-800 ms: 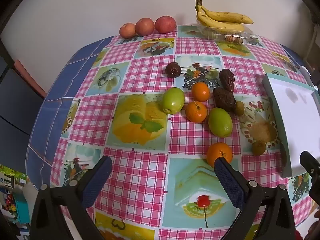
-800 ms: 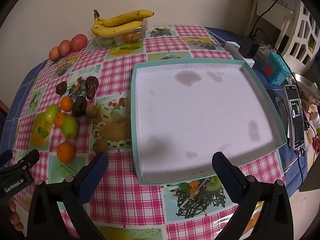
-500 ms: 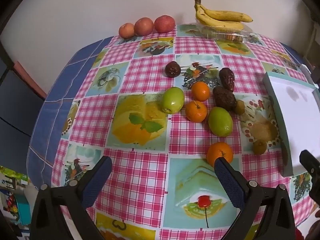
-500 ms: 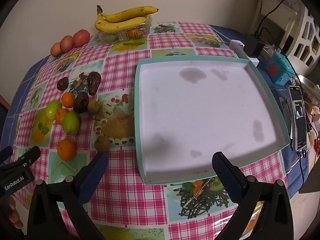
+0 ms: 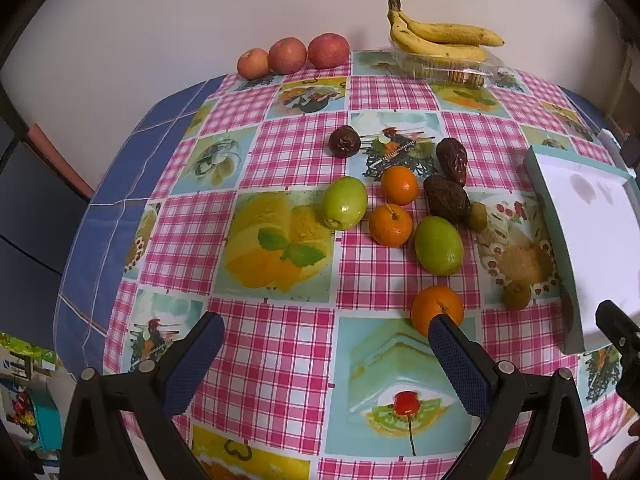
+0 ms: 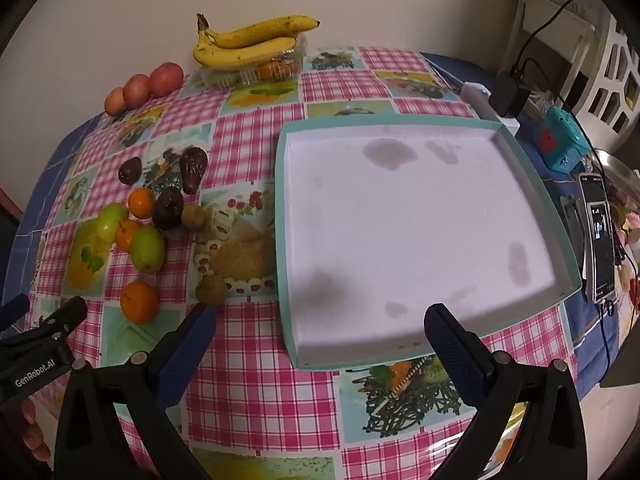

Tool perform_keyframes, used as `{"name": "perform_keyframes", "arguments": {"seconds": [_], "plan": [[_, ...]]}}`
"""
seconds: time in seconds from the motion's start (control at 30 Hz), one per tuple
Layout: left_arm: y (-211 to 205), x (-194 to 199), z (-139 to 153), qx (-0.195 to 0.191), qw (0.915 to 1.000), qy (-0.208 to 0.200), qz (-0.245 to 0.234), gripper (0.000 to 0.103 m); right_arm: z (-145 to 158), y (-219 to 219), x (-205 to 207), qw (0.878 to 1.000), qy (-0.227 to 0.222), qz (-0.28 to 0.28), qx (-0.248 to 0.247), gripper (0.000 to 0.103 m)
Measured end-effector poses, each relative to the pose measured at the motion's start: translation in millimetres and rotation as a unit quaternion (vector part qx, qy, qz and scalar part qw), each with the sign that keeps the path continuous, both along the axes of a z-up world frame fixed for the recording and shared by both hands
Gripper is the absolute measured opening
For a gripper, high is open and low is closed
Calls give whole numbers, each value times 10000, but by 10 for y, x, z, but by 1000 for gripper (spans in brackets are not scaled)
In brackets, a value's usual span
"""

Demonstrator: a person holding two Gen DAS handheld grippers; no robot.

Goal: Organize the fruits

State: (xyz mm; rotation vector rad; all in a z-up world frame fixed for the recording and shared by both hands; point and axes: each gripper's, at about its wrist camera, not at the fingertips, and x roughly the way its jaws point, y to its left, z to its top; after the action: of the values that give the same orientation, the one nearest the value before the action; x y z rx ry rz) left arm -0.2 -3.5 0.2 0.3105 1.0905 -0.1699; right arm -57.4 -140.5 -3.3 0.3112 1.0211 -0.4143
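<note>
Nothing has yet been placed in the tray (image 6: 404, 216), which is seen bare. The loose fruits (image 5: 400, 216) are clustered on the tablecloth (image 5: 280, 152) just left of the tray, all still to be sorted. The left gripper (image 5: 326, 354) and right gripper (image 6: 320, 330) are held spread wide, with nothing pinched.

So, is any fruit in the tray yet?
No, the tray holds only stains; the oranges and other fruit lie on the tablecloth beside it.

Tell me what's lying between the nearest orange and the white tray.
One small brownish-green fruit sits between the nearest orange and the white tray, on the checked cloth. The right wrist view shows it best.
</note>
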Motion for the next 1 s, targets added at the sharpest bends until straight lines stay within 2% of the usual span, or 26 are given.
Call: {"name": "perform_keyframes", "arguments": {"seconds": [1.0], "plan": [[33,22,-17,-36,10000,33,70,103,-10,-13,29,10000,28,22,69,103]]}}
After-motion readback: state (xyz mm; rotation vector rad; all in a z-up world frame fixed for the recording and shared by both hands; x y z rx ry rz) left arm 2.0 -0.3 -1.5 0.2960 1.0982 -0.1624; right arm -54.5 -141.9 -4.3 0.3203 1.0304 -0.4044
